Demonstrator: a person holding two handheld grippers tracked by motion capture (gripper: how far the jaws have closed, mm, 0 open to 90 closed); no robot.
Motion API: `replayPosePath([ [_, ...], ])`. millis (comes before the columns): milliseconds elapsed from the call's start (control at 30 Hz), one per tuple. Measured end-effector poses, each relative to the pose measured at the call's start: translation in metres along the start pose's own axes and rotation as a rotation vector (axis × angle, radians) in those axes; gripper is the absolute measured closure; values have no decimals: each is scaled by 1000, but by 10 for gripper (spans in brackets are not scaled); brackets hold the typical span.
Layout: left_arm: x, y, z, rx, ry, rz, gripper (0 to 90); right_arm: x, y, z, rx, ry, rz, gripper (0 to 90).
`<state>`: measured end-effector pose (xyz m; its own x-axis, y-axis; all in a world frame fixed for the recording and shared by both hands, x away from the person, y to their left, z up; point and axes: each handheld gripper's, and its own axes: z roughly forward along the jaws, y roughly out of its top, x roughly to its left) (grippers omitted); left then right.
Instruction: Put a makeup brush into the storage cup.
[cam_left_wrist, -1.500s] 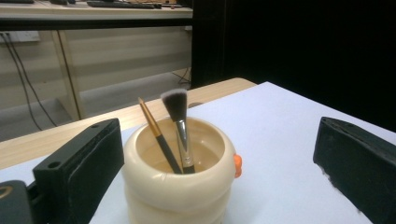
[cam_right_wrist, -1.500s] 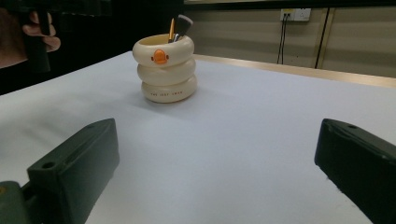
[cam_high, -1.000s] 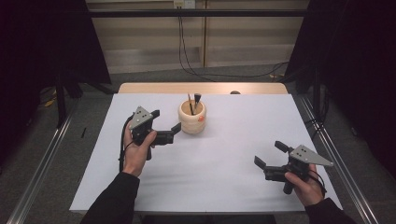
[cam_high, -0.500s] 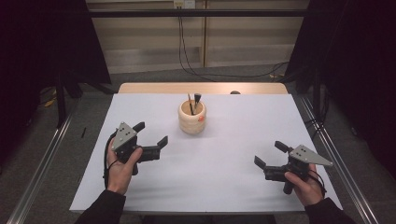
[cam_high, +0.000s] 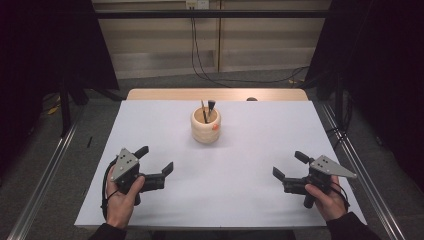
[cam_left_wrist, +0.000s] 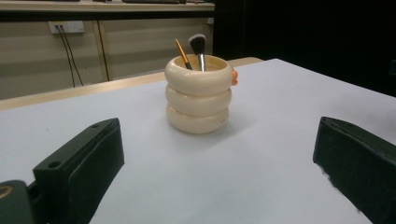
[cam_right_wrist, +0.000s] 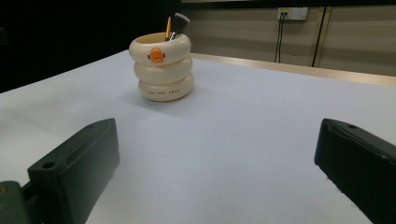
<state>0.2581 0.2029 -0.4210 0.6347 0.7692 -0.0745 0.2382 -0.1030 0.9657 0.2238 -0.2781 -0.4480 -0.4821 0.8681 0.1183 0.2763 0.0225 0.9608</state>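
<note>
Holder (cam_high: 205, 125): cream, three stacked rings, orange duck face on its right side. Stands upright at the far middle of the table (cam_high: 240, 165), apart from both grippers. In place across the last second.

Brushes: a makeup brush (cam_left_wrist: 199, 45) with a dark head and a thin orange-handled brush (cam_left_wrist: 181, 52), both upright inside the holder, tips above its rim.

Left gripper (cam_high: 154, 165): near left of the table, jaws wide apart, nothing between them. A second ago it was just beside the holder's left side; it has since drawn back toward the person and to the left, now well apart from the holder. Its own view looks along the sheet at the holder from a distance.

Right gripper (cam_high: 286, 167): near right, jaws wide apart, empty. Position unchanged over the last second.

Reading: the withdrawal of the left gripper with empty jaws, and the brushes seated in the holder, suggest a placing step is finished and both hands are parked. Judged complete or near it; nothing loose lies on the sheet to collect.

Background: cables (cam_high: 200, 55) hang down the far wall.
</note>
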Motion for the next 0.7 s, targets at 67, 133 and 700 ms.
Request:
replayPosePath([
  [67, -2, -3, -3, 4, 2, -6, 17, 0, 0, 0, 4, 8, -13, 0],
  [133, -3, -7, -7, 8, 0, -16, 18, 1, 0, 0, 4, 9, -11, 0],
  [700, -7, -25, -32, -7, 31, -46, 16, 0, 0, -3, -2, 2, -7, 0],
])
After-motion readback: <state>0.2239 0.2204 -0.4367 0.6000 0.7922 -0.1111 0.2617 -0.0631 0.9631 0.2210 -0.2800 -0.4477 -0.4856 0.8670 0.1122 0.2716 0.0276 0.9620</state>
